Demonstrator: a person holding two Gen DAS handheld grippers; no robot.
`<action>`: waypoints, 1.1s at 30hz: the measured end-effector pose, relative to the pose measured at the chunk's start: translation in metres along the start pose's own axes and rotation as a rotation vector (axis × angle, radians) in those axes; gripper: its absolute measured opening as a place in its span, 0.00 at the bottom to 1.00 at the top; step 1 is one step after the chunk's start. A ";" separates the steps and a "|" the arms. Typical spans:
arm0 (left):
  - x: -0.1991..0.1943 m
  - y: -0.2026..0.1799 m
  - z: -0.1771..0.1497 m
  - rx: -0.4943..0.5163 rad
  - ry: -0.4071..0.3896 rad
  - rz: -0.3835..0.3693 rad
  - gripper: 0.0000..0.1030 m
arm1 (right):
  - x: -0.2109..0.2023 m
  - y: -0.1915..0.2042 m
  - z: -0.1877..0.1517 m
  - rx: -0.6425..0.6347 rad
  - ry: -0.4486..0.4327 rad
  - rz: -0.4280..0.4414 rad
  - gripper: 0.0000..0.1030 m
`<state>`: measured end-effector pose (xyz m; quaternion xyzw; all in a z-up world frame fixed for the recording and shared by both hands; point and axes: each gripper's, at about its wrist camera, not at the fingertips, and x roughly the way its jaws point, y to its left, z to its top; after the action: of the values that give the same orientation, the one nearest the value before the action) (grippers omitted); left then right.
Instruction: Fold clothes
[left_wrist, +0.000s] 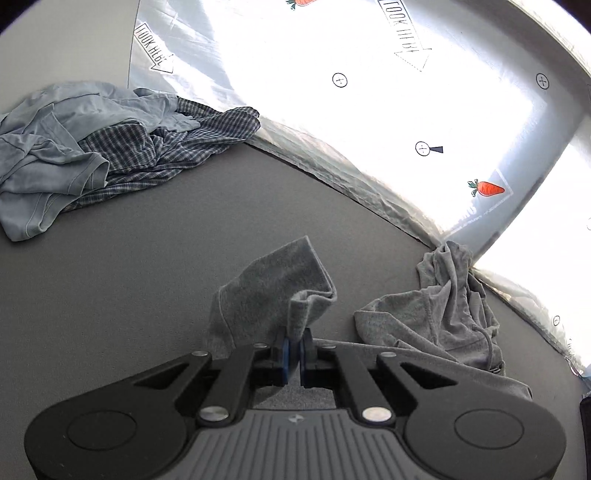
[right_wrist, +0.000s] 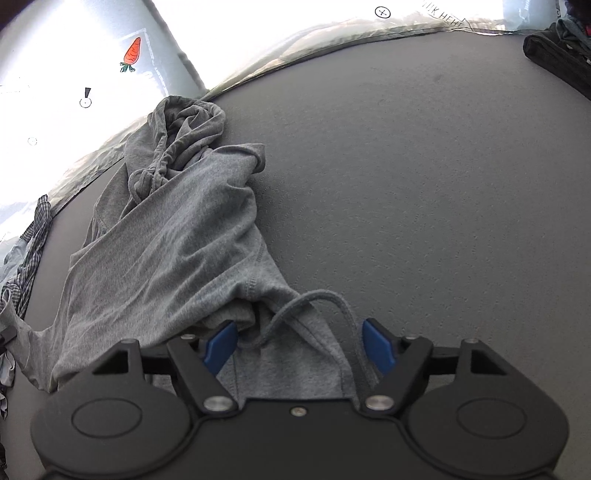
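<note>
Open grey desk (right_wrist: 424, 184) lies right of the rumpled grey garment (right_wrist: 166, 236); a clothes heap (left_wrist: 92, 155) blocks the far left.

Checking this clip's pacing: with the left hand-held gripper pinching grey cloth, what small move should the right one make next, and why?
Probably close the right hand-held gripper: its open jaws straddle the grey garment beside the drawstring, while the left hand-held gripper already clamps a corner.
</note>
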<state>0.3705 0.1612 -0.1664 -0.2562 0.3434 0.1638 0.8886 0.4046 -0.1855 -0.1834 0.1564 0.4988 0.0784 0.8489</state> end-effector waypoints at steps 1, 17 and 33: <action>0.002 -0.013 -0.004 0.025 0.027 -0.037 0.05 | -0.001 -0.003 0.000 0.023 -0.003 0.013 0.73; 0.011 -0.075 -0.052 0.276 0.255 -0.117 0.43 | -0.033 -0.011 0.016 0.156 -0.145 0.226 0.55; 0.027 -0.038 -0.059 0.125 0.384 -0.160 0.56 | 0.052 0.080 0.001 0.178 0.252 0.592 0.37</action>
<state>0.3766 0.0999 -0.2095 -0.2534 0.4943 0.0194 0.8313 0.4326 -0.0955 -0.1984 0.3571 0.5376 0.2964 0.7040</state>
